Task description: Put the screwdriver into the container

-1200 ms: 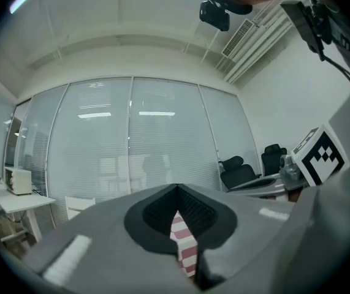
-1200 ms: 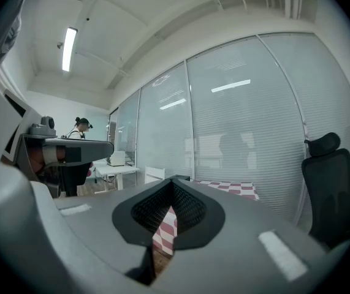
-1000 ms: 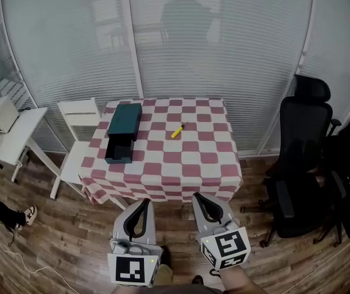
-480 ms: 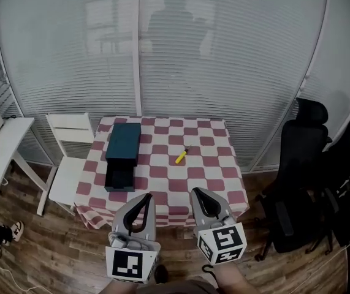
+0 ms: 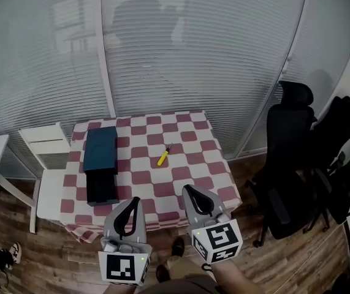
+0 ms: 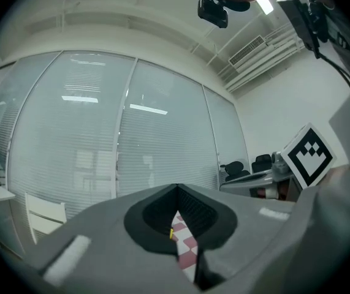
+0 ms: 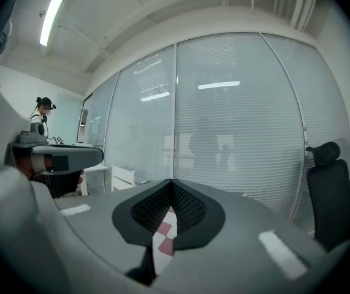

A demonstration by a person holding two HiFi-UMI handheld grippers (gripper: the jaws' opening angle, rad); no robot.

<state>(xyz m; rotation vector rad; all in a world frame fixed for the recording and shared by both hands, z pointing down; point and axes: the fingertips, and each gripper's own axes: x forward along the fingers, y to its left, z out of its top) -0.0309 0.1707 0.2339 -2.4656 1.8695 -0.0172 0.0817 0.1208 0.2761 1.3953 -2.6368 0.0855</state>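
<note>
On checkered table (image 5: 190, 167), dark container (image 5: 100, 150), yellow screwdriver (image 5: 163, 157) outside it

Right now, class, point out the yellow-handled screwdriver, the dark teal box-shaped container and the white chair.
yellow-handled screwdriver (image 5: 162, 158): head view, on its handle.
dark teal box-shaped container (image 5: 100, 149): head view, on its top face.
white chair (image 5: 47, 188): head view, on its seat.

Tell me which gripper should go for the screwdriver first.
Right, probably. The right gripper sits closer to the yellow screwdriver, while the left gripper lines up more with the dark container. Both are shut and empty, so either must open first.
</note>
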